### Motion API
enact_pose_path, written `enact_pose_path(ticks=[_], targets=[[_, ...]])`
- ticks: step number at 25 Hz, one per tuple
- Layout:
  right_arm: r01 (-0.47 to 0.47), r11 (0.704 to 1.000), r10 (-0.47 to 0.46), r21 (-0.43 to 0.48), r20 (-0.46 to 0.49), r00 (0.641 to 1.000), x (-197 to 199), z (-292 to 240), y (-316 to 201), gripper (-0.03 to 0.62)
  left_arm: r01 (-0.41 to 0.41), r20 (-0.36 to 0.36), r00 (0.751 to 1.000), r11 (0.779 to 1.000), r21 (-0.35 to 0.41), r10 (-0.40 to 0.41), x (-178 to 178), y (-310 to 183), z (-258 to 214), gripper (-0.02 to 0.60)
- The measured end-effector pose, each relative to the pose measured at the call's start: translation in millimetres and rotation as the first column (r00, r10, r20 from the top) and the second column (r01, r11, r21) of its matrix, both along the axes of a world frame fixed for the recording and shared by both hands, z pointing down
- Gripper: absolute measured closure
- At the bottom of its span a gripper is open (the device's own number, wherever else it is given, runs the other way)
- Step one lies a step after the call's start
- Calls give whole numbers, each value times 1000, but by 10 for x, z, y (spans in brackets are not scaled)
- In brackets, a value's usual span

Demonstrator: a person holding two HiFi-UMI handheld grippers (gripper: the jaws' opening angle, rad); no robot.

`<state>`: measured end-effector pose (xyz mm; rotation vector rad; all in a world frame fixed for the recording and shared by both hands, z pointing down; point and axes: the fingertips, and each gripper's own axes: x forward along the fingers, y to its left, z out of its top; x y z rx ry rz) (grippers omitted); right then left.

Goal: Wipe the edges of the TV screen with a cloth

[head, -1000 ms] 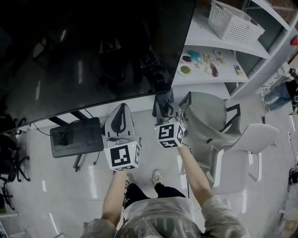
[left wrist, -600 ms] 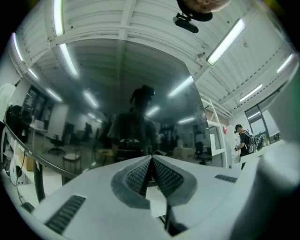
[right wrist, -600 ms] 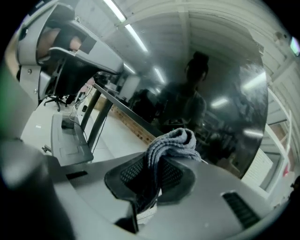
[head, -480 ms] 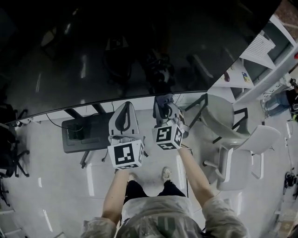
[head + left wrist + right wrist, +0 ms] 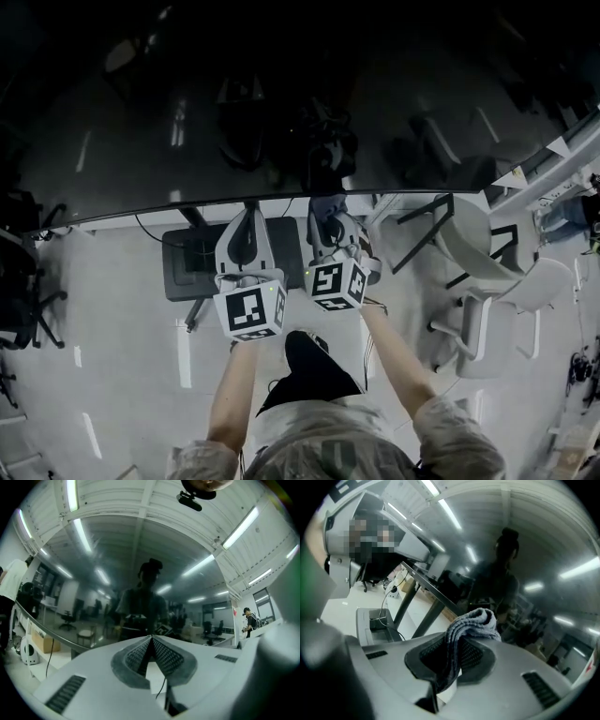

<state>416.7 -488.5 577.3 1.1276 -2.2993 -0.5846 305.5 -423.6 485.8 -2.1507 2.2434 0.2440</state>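
The dark TV screen [image 5: 234,112] fills the top of the head view; its bottom edge [image 5: 141,215] runs across just above both grippers. A grey-blue cloth [image 5: 325,204] is bunched at the tip of my right gripper [image 5: 328,214], which is shut on it right at that edge. In the right gripper view the cloth [image 5: 476,620] hangs between the pads and its top lies close to the glass [image 5: 534,564]. My left gripper [image 5: 247,214] is beside it on the left, shut and holding nothing [image 5: 151,638], pointing at the screen [image 5: 140,564].
A black box [image 5: 192,262] with cables sits on the floor between the TV stand's legs [image 5: 192,217]. White chairs [image 5: 487,272] stand to the right, dark office chairs [image 5: 23,281] at the far left. White shelving [image 5: 562,159] shows at the right edge.
The view has shifted so the screen now spans nearly the whole top; the shelf with the basket has left sight. Both grippers sit closer to the screen's bottom edge.
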Motion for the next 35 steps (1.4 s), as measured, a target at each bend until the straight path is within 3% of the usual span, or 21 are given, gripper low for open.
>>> enact_pose_path(ticks=[6,14,17,20,24,27,30,35], targets=[[-12,1000,12,12,-9,1000,-1072,73,276,545,36,-23,999,999,-2,-36,-1169,414,209,565],[-135,991,136,-10,59,989,-968,59,73,545,-46,73,996,999,-22,48,-1326,171,169,565],[-156,988,157,-22,63,986,-1124,56,198,545,-56,82,995,998,-23,58,-1563,275,174,566],[-149,989,149,-11,38,988,-1598,63,393,545,-55,72,996,998,8,54,-2028,453,96,566],[-119,993,119,2,7,993,-1996,52,500,545,-44,66,997,999,-2,44,-2354,522,142,565],[-101,994,102,35,-24,995,-2575,50,672,545,-41,35,999,998,45,40,-2851,698,45,566],[-98,994,100,41,-34,994,-3095,70,831,545,-58,28,998,998,14,57,-3295,860,204,565],[-111,994,112,18,-36,993,-3933,71,1081,545,-109,79,991,994,2,109,-3988,1160,125,566]])
